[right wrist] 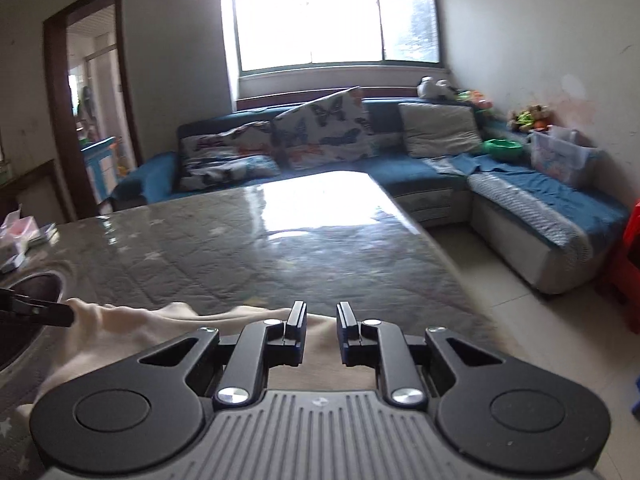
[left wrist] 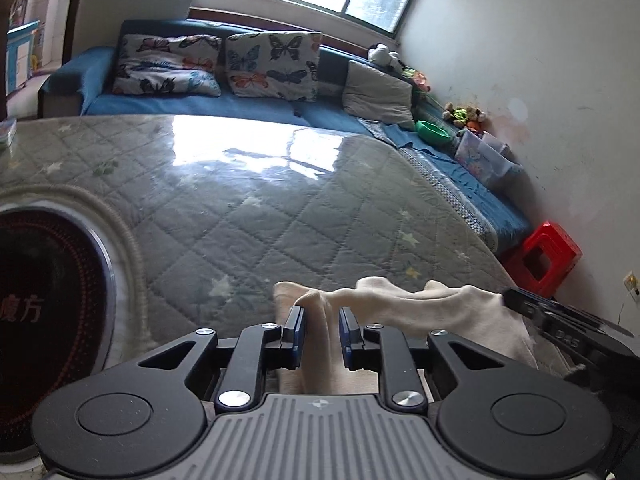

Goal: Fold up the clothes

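Left gripper (left wrist: 322, 314): jaws standing narrowly apart, a raised fold of cream garment (left wrist: 400, 300) passing between them.
Right gripper (right wrist: 322, 312): jaws standing narrowly apart above garment edge.
Garment: lying bunched on quilted table (left wrist: 240, 208), near edge.

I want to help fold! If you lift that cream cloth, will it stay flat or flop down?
Probably flop. The cream cloth already lies in soft humps and wrinkles on the table, so it looks limp, not stiff. It seems thin, so likely light. Cloth bunched between the left claw pads suggests it squashes easily.
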`<state>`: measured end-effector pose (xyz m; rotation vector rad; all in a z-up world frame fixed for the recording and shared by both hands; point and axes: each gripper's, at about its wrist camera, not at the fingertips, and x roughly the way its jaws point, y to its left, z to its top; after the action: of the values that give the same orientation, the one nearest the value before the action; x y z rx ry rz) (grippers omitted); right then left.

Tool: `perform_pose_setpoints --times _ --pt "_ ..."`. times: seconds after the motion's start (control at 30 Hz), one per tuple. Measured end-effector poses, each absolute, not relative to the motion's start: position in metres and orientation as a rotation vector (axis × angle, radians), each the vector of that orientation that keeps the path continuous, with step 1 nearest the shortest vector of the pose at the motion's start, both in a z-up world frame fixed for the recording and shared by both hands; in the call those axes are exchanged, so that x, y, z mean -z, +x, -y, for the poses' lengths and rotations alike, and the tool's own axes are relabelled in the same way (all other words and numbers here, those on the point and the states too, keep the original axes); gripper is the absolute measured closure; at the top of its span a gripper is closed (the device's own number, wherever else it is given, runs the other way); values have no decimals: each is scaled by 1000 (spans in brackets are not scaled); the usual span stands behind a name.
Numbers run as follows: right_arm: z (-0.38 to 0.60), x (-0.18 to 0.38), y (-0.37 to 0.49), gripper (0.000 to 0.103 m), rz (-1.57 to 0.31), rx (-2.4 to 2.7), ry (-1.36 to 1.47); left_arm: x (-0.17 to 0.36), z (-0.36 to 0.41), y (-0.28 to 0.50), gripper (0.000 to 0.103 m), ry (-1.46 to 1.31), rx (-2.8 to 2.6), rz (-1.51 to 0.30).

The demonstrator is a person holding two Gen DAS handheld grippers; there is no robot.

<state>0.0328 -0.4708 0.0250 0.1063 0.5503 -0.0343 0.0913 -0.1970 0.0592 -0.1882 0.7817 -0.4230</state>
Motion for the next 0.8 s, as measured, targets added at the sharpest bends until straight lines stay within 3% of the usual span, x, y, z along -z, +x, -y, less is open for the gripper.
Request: perform_pose_setpoints --times 0.33,0.8 --pt "458 1 68 82 -631 7 113 -53 200 98 82 -157 402 -780" --pt "468 -12 7 73 -607 -16 92 -61 212 72 82 -65 432 -702"
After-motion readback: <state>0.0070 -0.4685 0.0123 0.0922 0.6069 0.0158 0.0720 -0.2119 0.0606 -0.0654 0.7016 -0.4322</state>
